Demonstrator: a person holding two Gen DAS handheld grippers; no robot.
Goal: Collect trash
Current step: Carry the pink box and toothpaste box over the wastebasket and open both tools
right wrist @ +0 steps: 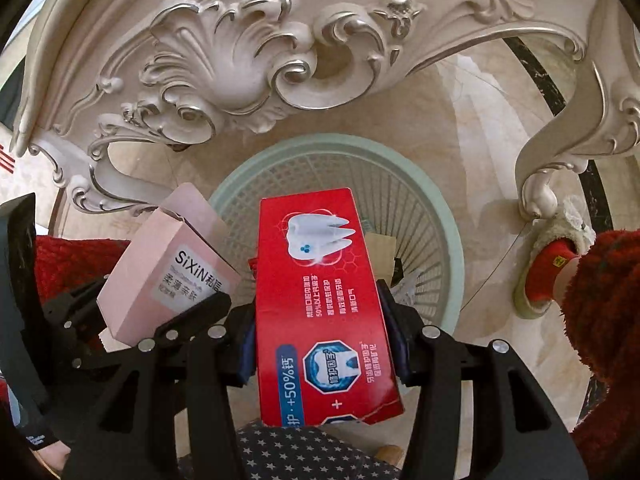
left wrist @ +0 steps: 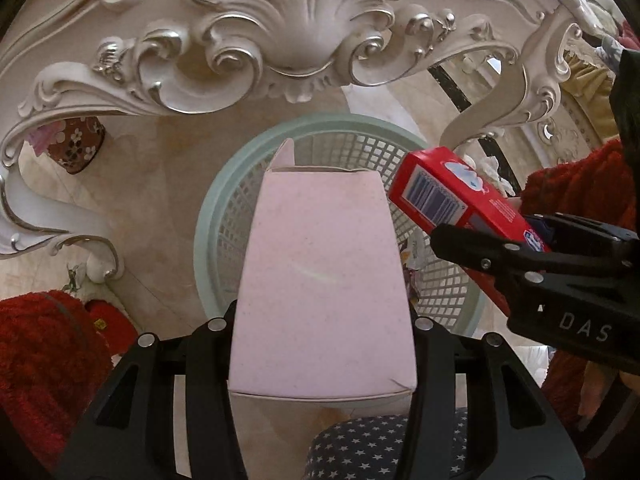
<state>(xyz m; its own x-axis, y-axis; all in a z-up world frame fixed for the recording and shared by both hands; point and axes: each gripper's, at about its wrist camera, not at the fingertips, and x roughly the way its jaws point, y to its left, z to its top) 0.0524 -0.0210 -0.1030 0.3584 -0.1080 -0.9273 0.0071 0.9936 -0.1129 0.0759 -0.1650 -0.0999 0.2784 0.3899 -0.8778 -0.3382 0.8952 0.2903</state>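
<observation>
1. We take the pale green basket (left wrist: pixel 208 216) on the floor as our landmark; both grippers point down toward its open mouth from the near side.
2. Our left gripper (left wrist: pixel 322 320) is closed on the sides of a pink box (left wrist: pixel 320 280), which it holds lengthwise above the basket's near rim, its far end over the opening.
3. Our right gripper (right wrist: pixel 320 340) clamps a red toothpaste box (right wrist: pixel 320 300) between its fingers, the box's far end reaching over the basket's middle.
4. In the right wrist view, the pink box sits left of the red one, tilted.
5. Inside the basket we see some scraps of trash (right wrist: pixel 384 248).
6. An ornate white table (left wrist: pixel 280 40) arches beyond the basket.
</observation>
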